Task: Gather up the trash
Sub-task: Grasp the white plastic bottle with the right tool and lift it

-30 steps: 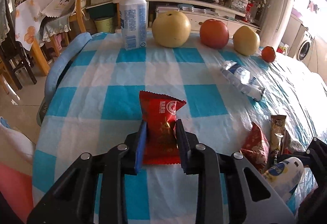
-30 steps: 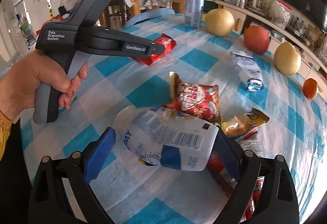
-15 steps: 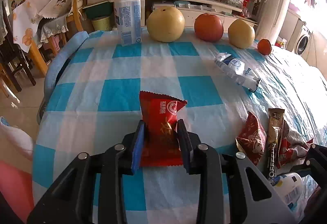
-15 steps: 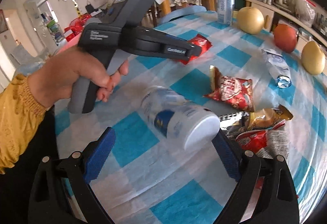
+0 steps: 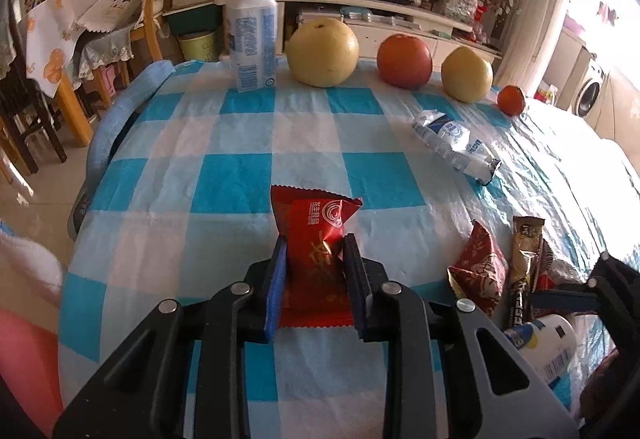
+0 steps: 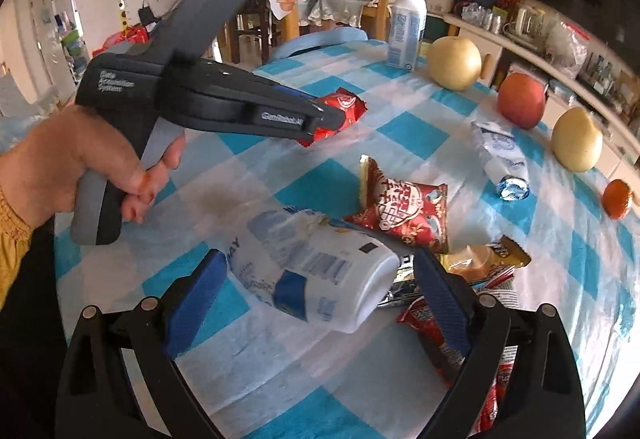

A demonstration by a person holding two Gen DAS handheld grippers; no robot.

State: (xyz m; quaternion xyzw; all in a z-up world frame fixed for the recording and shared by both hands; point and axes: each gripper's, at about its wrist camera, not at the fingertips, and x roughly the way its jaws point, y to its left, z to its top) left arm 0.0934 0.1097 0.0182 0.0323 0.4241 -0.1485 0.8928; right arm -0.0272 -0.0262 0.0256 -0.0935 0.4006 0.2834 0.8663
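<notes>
1. Two tools are loaded at once. The left tool [image 5: 313, 281] has its jaws closed on a red snack wrapper [image 5: 316, 239], pinching it at mid-length.
2. The wrapper's long axis runs straight forward along the left tool's fingers; its far end sticks out past the tips and, from the right wrist view, appears lifted off the table [image 5: 224, 175].
3. The right tool [image 6: 316, 299] has its jaws set wide, with a white plastic bottle [image 6: 320, 271] lying crosswise between the pads. Both pads seem to touch it, so I judge it held, though the contact on the near side is hard to confirm.
4. The bottle's long axis spans from one pad to the other, base toward the right pad, and it tilts slightly.
5. The loose pile lies just ahead and to the right of the right tool: a red patterned packet [image 6: 400, 207], a gold bar wrapper [image 6: 488, 259] and more wrappers beneath. The right tool is clearly nearer to it.
6. A blue-white crumpled packet [image 5: 456, 143] lies farther off, long axis diagonal, near the row of fruit [image 5: 323, 53].
7. No bin shows in either view.
</notes>
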